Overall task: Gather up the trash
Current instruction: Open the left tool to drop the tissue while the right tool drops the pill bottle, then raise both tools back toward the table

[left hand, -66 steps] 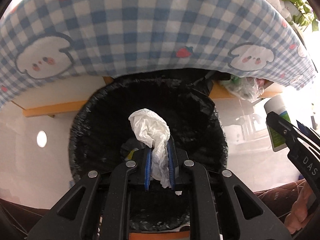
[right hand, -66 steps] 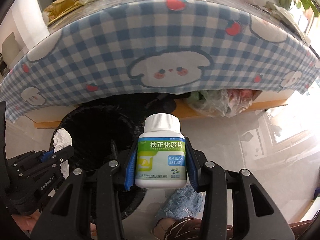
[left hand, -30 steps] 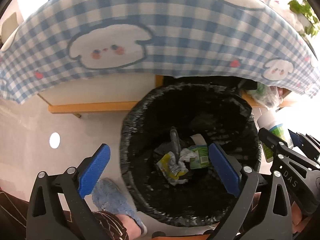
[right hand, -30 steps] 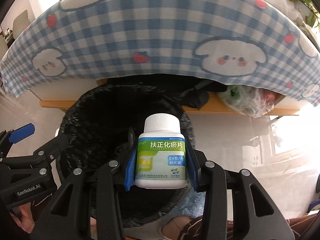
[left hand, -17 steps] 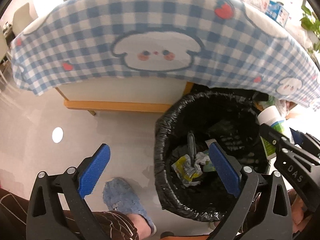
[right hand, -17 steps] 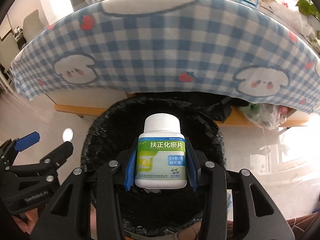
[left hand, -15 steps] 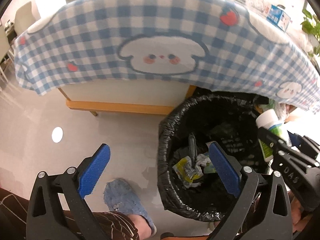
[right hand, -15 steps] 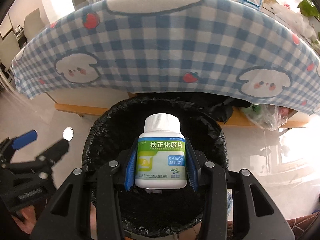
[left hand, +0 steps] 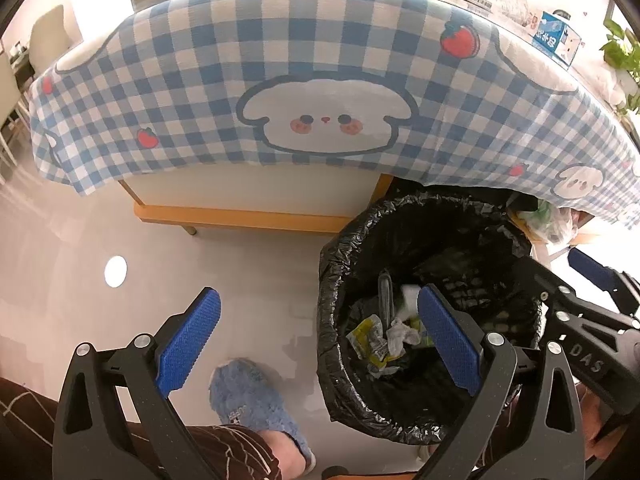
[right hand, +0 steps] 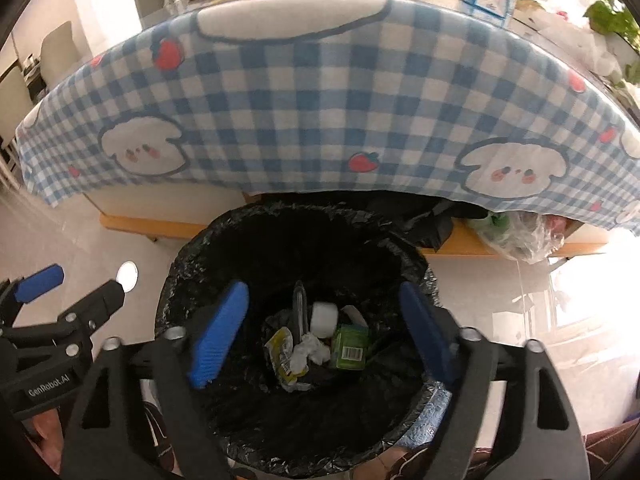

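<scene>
The bin (right hand: 180,280), lined with a black bag, stands on the floor by the table's edge. Directly above it is my right gripper (right hand: 322,300); its jaws are opening, blurred, with nothing between the pads. Down inside lies the white-capped pill bottle (right hand: 326,320) with its green label, next to a yellow wrapper (right hand: 282,354) and a crumpled tissue (right hand: 308,350). My left gripper (left hand: 318,320) is open and empty, held over the bin's (left hand: 332,264) left rim and the floor. Each gripper shows at the edge of the other's view: the right gripper (left hand: 580,320), the left gripper (right hand: 60,312).
A blue-and-white checked tablecloth (left hand: 328,80) hangs over the table just behind the bin. A person's foot in a blue fluffy slipper (left hand: 256,404) is on the floor left of the bin. A clear plastic bag (right hand: 516,236) sits under the table at right.
The right jaws have sprung apart and the pill bottle has dropped from them into the bin. The left gripper stays open; in its view the bin has shifted right.
</scene>
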Demonstrator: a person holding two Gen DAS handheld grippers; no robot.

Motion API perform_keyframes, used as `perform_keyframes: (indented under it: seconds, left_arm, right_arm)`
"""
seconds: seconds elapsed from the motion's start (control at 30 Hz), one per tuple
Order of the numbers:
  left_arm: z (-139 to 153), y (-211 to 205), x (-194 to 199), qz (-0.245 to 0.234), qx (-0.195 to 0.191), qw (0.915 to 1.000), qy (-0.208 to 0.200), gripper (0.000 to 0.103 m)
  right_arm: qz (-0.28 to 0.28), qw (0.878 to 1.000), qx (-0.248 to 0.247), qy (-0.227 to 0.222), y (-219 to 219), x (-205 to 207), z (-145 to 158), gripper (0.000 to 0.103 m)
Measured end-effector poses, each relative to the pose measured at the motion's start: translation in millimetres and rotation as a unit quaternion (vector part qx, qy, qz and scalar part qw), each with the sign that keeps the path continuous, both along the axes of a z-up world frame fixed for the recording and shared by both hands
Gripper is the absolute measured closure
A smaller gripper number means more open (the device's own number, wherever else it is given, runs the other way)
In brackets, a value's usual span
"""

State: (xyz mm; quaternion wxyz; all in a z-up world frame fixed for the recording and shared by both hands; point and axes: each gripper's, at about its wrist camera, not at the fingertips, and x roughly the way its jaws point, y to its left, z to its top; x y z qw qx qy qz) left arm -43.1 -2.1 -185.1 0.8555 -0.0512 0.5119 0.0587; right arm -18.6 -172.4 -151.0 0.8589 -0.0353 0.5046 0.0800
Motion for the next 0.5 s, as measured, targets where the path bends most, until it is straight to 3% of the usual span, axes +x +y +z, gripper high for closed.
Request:
perform_keyframes:
  seconds: [0.2, 0.5]
  left_arm:
    - [13.8, -5.1, 1.3, -0.006, -0.005, 0.9999, -0.010, 0.006]
    - [58.9, -7.4, -1.4, -0.008, -0.006, 0.9986, -0.051, 0.006]
  right_arm:
    - [-0.019, 0.999, 0.003, -0.029, -8.3, 0.3, 21.5, 0.009]
    - [-0.038, 0.996, 0.028, -0.072, -22.0, -0.5, 60.4, 0.008]
